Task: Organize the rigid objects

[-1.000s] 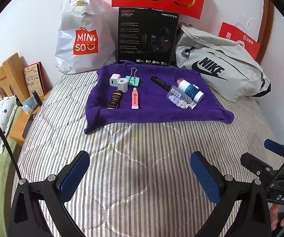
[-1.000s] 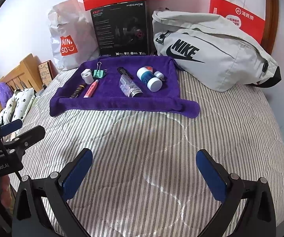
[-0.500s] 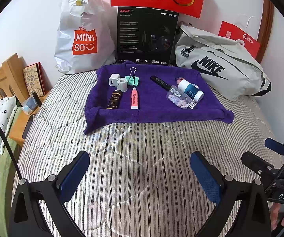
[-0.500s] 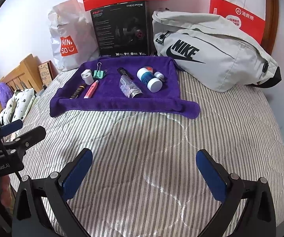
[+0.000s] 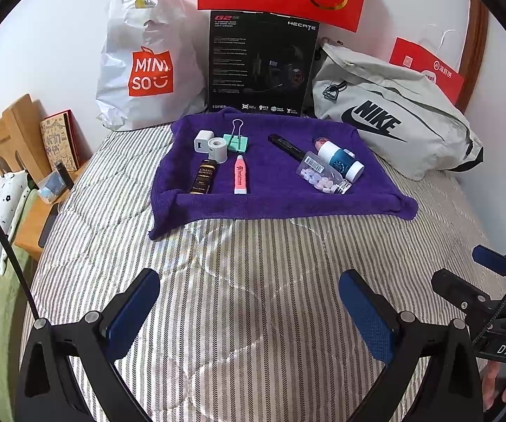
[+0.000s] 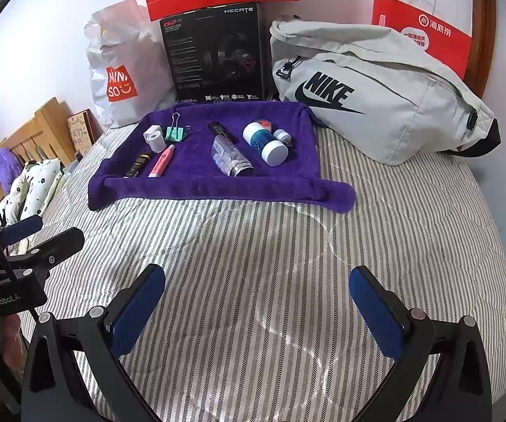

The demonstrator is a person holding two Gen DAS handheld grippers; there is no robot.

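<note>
Left tool [image 5: 249,307]: spread wide, holding nothing, hovering over the striped bedspread [image 5: 253,281], well short of the towel.
Right tool [image 6: 256,306]: likewise spread and holding nothing, above the same bedspread.
Purple towel [image 5: 274,197]: laid flat on the bed, edges rolled up like a shallow tray.
Left group on towel: white charger cube [image 5: 202,140], small white roll [image 5: 217,147], mint binder clip [image 5: 237,140], dark "Grand Reserve" tube [image 5: 204,176], pink tube [image 5: 240,176].
Right group on towel: black pen-like stick [image 5: 286,146], clear pill bottle [image 5: 323,177] lying on its side with pale tablets inside, white-capped blue-labelled bottle [image 5: 340,161] lying beside it and touching.
Behind the towel: Miniso bag [image 5: 147,66], black Hecate headset box [image 5: 261,66], grey Nike bag [image 5: 393,123].
</note>
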